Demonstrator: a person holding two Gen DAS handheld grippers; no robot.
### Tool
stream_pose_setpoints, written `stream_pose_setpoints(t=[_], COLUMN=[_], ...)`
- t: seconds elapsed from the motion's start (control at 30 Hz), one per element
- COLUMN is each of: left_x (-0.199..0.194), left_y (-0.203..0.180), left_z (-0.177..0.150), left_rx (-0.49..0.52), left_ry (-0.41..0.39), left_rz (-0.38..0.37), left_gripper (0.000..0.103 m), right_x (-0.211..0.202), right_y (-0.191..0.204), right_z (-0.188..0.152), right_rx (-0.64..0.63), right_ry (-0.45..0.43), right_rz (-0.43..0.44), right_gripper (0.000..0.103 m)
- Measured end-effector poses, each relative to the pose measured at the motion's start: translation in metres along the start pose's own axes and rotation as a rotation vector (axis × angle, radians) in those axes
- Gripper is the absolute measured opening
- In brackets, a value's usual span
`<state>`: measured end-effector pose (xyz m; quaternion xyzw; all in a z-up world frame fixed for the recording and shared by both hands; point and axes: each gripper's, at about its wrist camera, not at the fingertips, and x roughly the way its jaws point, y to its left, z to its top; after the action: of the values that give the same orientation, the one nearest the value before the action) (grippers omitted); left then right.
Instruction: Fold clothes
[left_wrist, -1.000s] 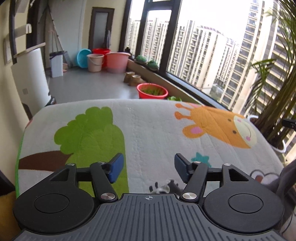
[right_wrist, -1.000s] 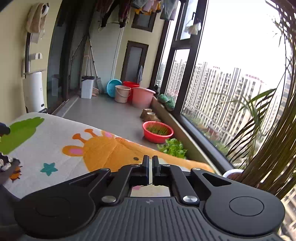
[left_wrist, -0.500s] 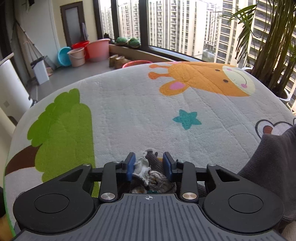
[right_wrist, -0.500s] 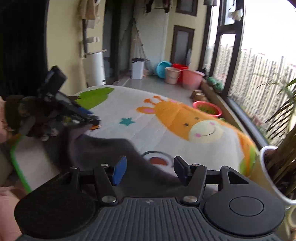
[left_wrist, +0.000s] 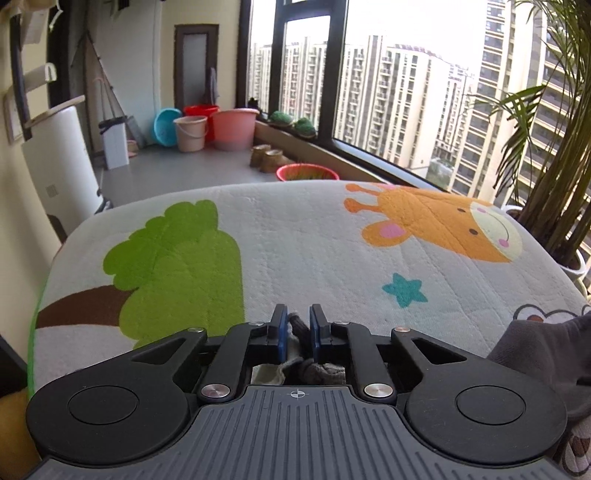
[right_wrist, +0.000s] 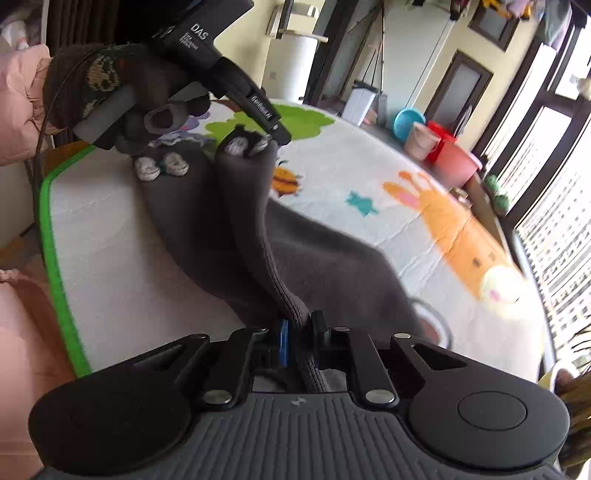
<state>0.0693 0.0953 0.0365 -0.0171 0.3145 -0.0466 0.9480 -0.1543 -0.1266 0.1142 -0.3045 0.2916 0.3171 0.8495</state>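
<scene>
A dark grey garment (right_wrist: 317, 254) lies stretched over the cartoon play mat (right_wrist: 369, 177). My right gripper (right_wrist: 298, 332) is shut on a ribbed edge of the garment near me. My left gripper (left_wrist: 297, 325) is shut on the garment's far end, where grey knit trim bunches between the blue pads (left_wrist: 281, 332). In the right wrist view the left gripper (right_wrist: 258, 142) holds that end above the mat at upper left. A grey fold of the garment (left_wrist: 543, 350) shows at the right in the left wrist view.
The mat (left_wrist: 295, 240) has a green tree, an orange giraffe and a teal star. Behind it are plastic buckets (left_wrist: 210, 127), a red basin (left_wrist: 306, 171), a white bin (left_wrist: 114, 144) and windows. A potted palm (left_wrist: 554, 147) stands at the right.
The right gripper has closed on the garment's ribbed edge; it was open half a second ago. The left gripper, shut on the knit end, has lifted. The garment is now stretched between them.
</scene>
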Motion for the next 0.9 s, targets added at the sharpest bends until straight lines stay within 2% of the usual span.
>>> stream_pose_setpoints(t=[0.13,0.23,0.3,0.33,0.37,0.43,0.47,0.5,0.53,0.57,0.6,0.67,0.7,0.73,0.8,0.83,0.9], left_x=[-0.011,-0.022,-0.032,-0.037,-0.043,-0.051,-0.054,-0.056,-0.056,-0.056,-0.056,-0.050,-0.047,-0.047,-0.048,-0.051,-0.055], left_y=[0.011,0.013,0.005,-0.001,-0.007,-0.026,-0.038,-0.050,-0.060,-0.071,-0.080,-0.089,-0.091,-0.092,-0.094,-0.093,-0.083], left_z=[0.009,0.012,0.007,0.003,-0.002,-0.015,-0.024,-0.032,-0.040,-0.048,-0.056,-0.067,-0.071,-0.073,-0.077,-0.077,-0.078], left_rx=[-0.059,-0.088,-0.071,-0.059,-0.048,0.021,0.069,0.119,0.174,0.229,0.280,0.333,0.353,0.373,0.412,0.427,0.450], left_ry=[-0.063,-0.078,-0.065,-0.053,-0.040,-0.007,0.012,0.030,0.046,0.062,0.076,0.101,0.111,0.108,0.103,0.104,0.108], left_rz=[-0.001,-0.017,-0.089,-0.137,-0.186,-0.270,-0.309,-0.338,-0.336,-0.333,-0.327,-0.285,-0.266,-0.259,-0.242,-0.225,-0.166], left_gripper=[0.014,0.016,0.035,0.052,0.062,0.068,0.074,0.077,0.078,0.078,0.078,0.075,0.070,0.063,0.053,0.044,0.042], right_x=[0.003,0.016,0.022,0.023,0.023,0.021,0.020,0.019,0.016,0.013,0.009,-0.004,-0.009,-0.011,-0.015,-0.016,-0.020], right_y=[-0.022,-0.047,-0.070,-0.080,-0.084,-0.082,-0.078,-0.075,-0.071,-0.068,-0.068,-0.062,-0.058,-0.052,-0.044,-0.042,-0.045], right_z=[0.027,0.046,0.057,0.058,0.057,0.048,0.041,0.035,0.028,0.021,0.015,0.000,-0.007,-0.014,-0.028,-0.035,-0.045], right_rx=[-0.073,-0.051,0.063,0.128,0.160,0.171,0.171,0.166,0.159,0.163,0.175,0.191,0.179,0.157,0.141,0.148,0.199], right_ry=[-0.063,-0.071,-0.056,-0.047,-0.042,-0.015,-0.003,0.012,0.028,0.036,0.045,0.050,0.051,0.059,0.080,0.092,0.094], right_rz=[-0.159,-0.196,-0.109,-0.050,-0.019,0.007,0.014,0.010,0.000,-0.007,-0.011,-0.024,-0.036,-0.055,-0.086,-0.097,-0.108], right_gripper=[0.010,0.009,0.010,0.010,0.010,0.010,0.010,0.010,0.010,0.011,0.018,0.038,0.052,0.055,0.055,0.055,0.055])
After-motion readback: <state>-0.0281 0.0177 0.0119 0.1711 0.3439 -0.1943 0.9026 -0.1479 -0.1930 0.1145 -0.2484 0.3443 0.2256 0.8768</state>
